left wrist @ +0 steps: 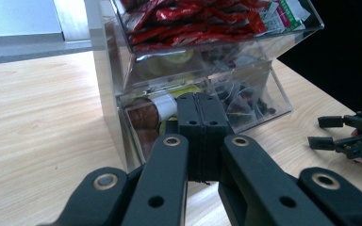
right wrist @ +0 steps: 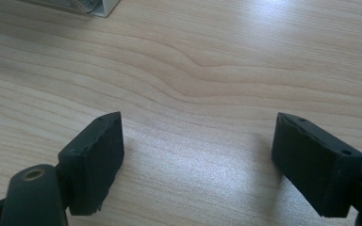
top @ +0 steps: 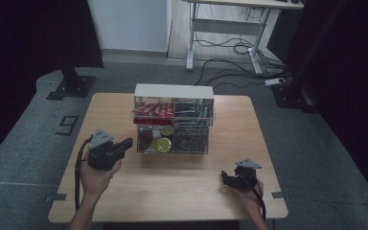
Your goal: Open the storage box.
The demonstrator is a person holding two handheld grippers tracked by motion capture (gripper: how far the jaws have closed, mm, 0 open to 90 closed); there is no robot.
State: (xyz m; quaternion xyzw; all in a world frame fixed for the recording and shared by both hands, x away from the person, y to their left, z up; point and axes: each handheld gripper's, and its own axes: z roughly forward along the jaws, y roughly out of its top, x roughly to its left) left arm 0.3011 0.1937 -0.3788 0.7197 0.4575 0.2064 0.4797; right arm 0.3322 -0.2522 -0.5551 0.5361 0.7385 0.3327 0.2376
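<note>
— Forearms came in at the near edge of the high view. What did each hand carry?

— One gripper apiece. At the near left, the left gripper [top: 124, 143] pointed right at the clear two-tier organizer [top: 173, 120] and stopped just short of it. At the near right, the right gripper [top: 226, 178] sat low over the wooden table [top: 182, 187], well apart from the organizer.

— And the left gripper view?

— Its jaws were pressed together with nothing between them. Just past them stood the organizer [left wrist: 202, 70]: red packets [left wrist: 188, 19] in the top bin, a brown jar with a white band [left wrist: 146, 113] and dark wrapped pieces [left wrist: 240, 101] in the lower one. Far right, the right gripper [left wrist: 327, 132] showed its jaws parted.

— The right gripper view?

— Both jaws stood wide apart over bare wood [right wrist: 193, 70], holding nothing. A corner of the organizer [right wrist: 101, 7] showed at the far left.
</note>
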